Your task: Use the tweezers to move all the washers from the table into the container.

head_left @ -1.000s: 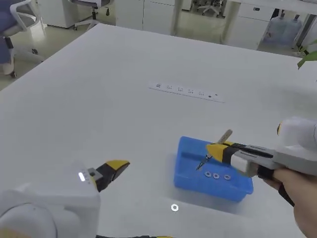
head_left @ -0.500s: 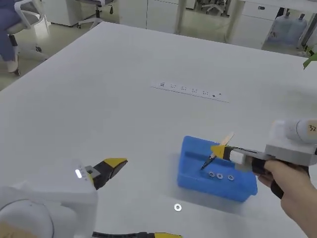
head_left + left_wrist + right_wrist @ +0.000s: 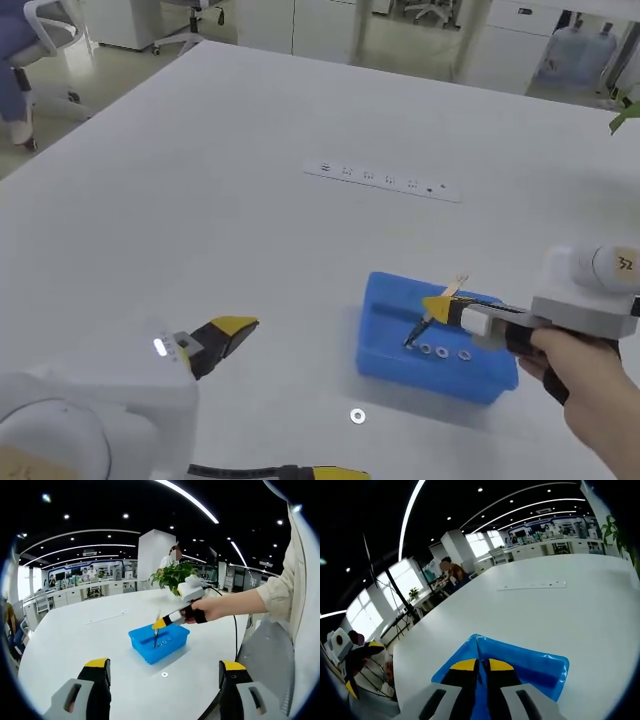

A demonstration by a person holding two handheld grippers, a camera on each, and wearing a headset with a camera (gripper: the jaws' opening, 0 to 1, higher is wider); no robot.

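A: What do the tongs look like?
B: Alike. The left gripper (image 3: 164, 666) and right gripper (image 3: 437, 307) both have black jaws capped in yellow, on pale grey-white bodies.
A: Any markings?
B: A small white light (image 3: 160, 348) just behind the left jaws. A round label (image 3: 622, 264) reading 32 at the right one's rear, where a black cable (image 3: 235, 622) leaves. Behind that, a cream sleeve (image 3: 282, 587).
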